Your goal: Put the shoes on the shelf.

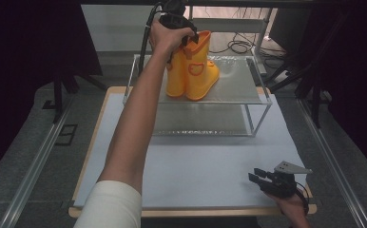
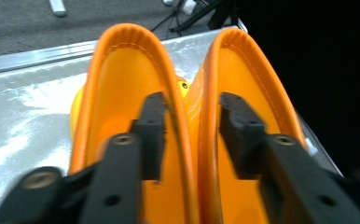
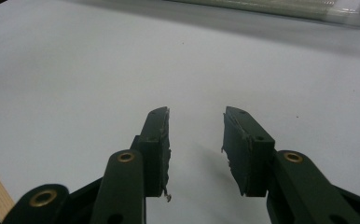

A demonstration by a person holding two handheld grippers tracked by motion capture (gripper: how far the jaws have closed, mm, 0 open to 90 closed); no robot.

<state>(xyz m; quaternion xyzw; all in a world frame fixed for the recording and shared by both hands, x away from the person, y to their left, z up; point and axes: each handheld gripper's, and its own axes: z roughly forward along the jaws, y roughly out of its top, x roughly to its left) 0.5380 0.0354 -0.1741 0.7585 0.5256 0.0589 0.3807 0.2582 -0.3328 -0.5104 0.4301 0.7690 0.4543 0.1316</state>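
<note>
Orange boots (image 1: 193,66) on metal shelf (image 1: 238,85), left tool (image 1: 184,35) astride their adjoining rims.

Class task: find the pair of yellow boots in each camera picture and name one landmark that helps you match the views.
High view: the yellow boots stand upright at top centre on the metal shelf.
Left gripper view: the boot tops fill the centre, one jaw inside each boot.
Right gripper view: the boots are not in it.
Shared landmark: the metal shelf, at the top edge of the right gripper view.
</note>
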